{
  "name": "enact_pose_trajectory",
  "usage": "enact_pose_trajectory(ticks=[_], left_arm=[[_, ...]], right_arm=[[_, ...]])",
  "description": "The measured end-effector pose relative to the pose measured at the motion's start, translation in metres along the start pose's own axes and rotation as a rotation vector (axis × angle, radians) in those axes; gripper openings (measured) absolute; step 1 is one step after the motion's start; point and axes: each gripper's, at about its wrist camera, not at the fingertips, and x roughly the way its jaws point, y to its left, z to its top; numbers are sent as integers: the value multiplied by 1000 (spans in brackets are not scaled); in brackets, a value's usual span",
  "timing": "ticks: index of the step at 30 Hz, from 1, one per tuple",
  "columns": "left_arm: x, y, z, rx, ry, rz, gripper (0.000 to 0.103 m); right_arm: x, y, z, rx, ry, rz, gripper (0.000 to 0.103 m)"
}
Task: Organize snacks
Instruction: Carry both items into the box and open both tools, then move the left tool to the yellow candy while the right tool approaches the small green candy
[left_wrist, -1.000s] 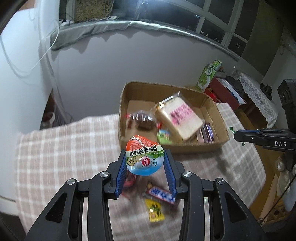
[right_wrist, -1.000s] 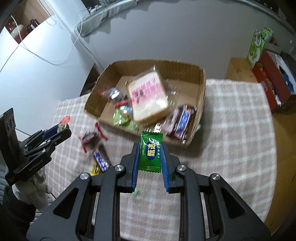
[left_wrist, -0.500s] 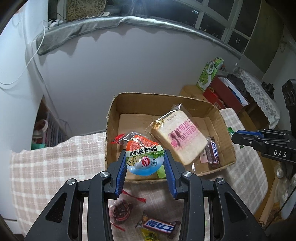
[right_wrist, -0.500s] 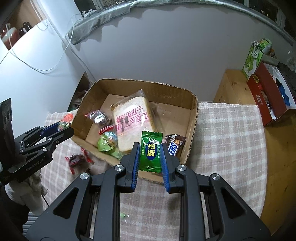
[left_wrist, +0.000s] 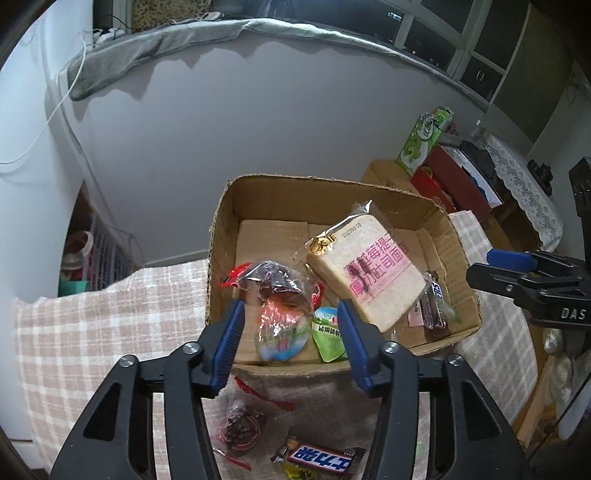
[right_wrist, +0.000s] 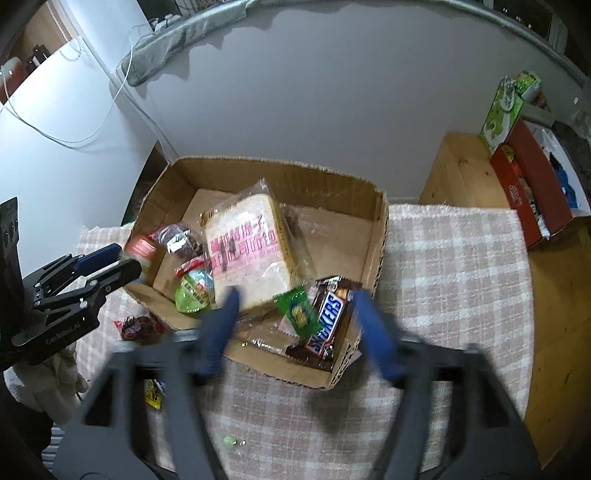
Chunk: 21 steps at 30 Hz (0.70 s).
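While both grippers hang over the box: jaws on each side are opening, snacks let go.
left gripper (left_wrist: 290, 341): blue pads spread apart, opening; the round jelly cup (left_wrist: 282, 334) sits blurred between them, not pinched, over the near left corner of the box.
right gripper (right_wrist: 295, 328): motion-blurred, blue pads wide and opening; green candy packet (right_wrist: 299, 312) loose between them, no pad touching it.
cardboard box (right_wrist: 376, 236): open top, on the checked tablecloth (right_wrist: 454, 266), against the grey wall.
box contents: bagged toast slice (right_wrist: 245, 251) with pink print, tilted across the middle; Snickers bar (right_wrist: 327, 319) at the near right corner, just beside the green candy packet; green jelly cup (left_wrist: 328, 338) at the near wall; clear-wrapped dark sweet (left_wrist: 275, 282) at the left side.
outside the box: dark sweet in red-ended wrapper (left_wrist: 240, 432) and a second Snickers bar (left_wrist: 319, 456) on the cloth under the left gripper; small yellow packet (right_wrist: 153, 395) near it.
background: green carton (right_wrist: 506, 110) and red box (right_wrist: 532, 188) on a wooden side table, well apart from the snacks.
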Motion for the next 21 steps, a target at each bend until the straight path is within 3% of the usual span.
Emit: enact_pose_trajectory(ticks=[12,21], left_arm=[[-10,3,-2,-10,-16,-2,54],[-32,6,-21,-19,-35,-6,54]], right_arm=[[-4,5,-3,-12,10,2,79],[-24,12,-16,-25,-9,29,79]])
